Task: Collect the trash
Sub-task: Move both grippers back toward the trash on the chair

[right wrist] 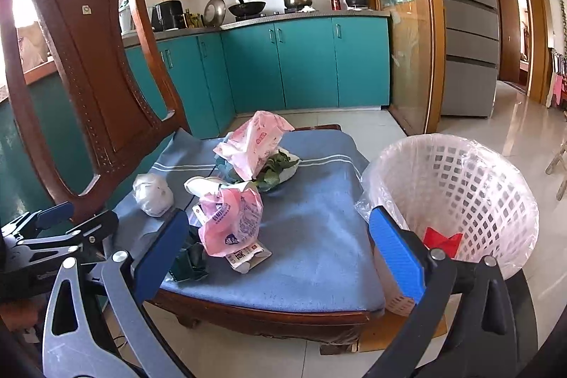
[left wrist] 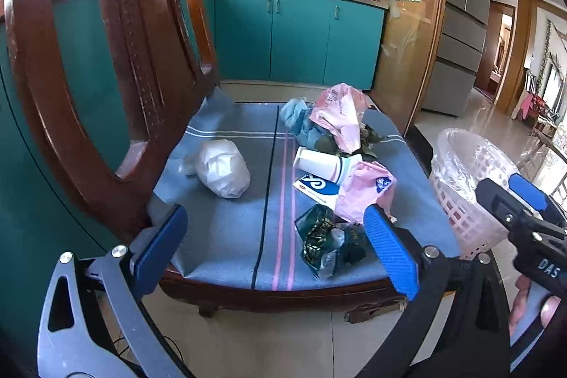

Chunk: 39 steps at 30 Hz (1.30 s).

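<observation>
Trash lies on the blue cushion (left wrist: 226, 236) of a wooden chair: a white crumpled bag (left wrist: 221, 172), a white cup (left wrist: 320, 163), a blue-white carton (left wrist: 317, 188), a pink bag (left wrist: 365, 192), a dark green wrapper (left wrist: 324, 241), and a pink package (left wrist: 338, 116) over blue cloth and leaves. My left gripper (left wrist: 276, 250) is open and empty above the seat's front edge. My right gripper (right wrist: 280, 254) is open and empty, in front of the seat, with the pink bag (right wrist: 230, 218) ahead. A white lattice bin (right wrist: 457, 197) with a clear liner stands right of the chair.
The chair's tall wooden back (right wrist: 85, 73) rises at the left. Teal kitchen cabinets (right wrist: 304, 66) stand behind. A red scrap (right wrist: 441, 240) lies inside the bin. Tiled floor (right wrist: 514, 123) stretches to the right past a grey fridge (right wrist: 467, 23).
</observation>
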Each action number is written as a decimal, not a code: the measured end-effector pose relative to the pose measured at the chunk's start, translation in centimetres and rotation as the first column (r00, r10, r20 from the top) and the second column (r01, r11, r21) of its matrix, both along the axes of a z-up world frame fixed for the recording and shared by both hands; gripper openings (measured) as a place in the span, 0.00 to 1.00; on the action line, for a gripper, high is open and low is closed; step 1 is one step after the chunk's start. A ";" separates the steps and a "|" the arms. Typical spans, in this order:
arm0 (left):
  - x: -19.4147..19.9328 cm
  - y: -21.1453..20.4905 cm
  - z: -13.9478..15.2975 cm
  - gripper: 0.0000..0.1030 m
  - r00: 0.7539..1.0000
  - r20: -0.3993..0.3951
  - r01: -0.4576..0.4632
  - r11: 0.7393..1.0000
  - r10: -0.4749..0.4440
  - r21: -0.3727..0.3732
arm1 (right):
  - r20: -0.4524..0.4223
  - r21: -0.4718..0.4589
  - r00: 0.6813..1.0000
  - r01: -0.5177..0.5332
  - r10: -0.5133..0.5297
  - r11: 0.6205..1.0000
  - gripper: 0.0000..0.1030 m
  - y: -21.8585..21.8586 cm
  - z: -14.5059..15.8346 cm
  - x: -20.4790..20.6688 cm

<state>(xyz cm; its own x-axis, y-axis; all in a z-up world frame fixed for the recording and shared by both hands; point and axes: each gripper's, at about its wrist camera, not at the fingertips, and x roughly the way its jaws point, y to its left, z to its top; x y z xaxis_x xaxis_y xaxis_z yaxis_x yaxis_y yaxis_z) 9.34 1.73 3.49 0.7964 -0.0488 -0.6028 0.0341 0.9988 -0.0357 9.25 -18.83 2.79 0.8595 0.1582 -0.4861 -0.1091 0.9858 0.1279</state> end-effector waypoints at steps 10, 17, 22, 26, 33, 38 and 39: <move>-1.1 -2.3 -0.2 0.96 0.998 -0.012 0.065 0.997 -0.065 0.048 | 0.000 -0.002 1.000 0.007 -0.007 1.000 0.97 -0.5 -0.2 0.1; -0.8 -2.3 -0.6 0.96 0.997 -0.029 0.068 0.997 -0.067 0.041 | 0.002 -0.001 1.000 0.000 0.000 1.000 0.97 -0.6 -0.1 0.1; -0.7 -2.3 -0.9 0.96 0.997 -0.036 0.071 0.997 -0.069 0.037 | 0.003 -0.001 1.000 0.000 0.000 1.000 0.97 -0.5 -0.1 0.1; -0.6 -2.6 -1.2 0.96 0.996 -0.046 0.082 0.996 -0.081 0.041 | 0.003 0.000 1.000 0.001 -0.001 1.000 0.97 -0.5 -0.1 0.1; 0.2 -2.8 -2.6 0.96 0.993 -0.091 0.083 0.996 -0.080 0.034 | 0.002 0.002 1.000 -0.002 0.002 1.000 0.97 -0.4 -0.1 0.1; 0.4 -3.3 -3.2 0.96 0.991 -0.102 0.087 0.995 -0.082 0.040 | 0.002 0.000 1.000 -0.009 0.009 1.000 0.97 -0.2 0.0 0.0; 0.4 -3.4 -3.2 0.96 0.991 -0.102 0.087 0.995 -0.082 0.040 | 0.002 0.000 1.000 -0.009 0.009 1.000 0.97 -0.1 0.0 0.0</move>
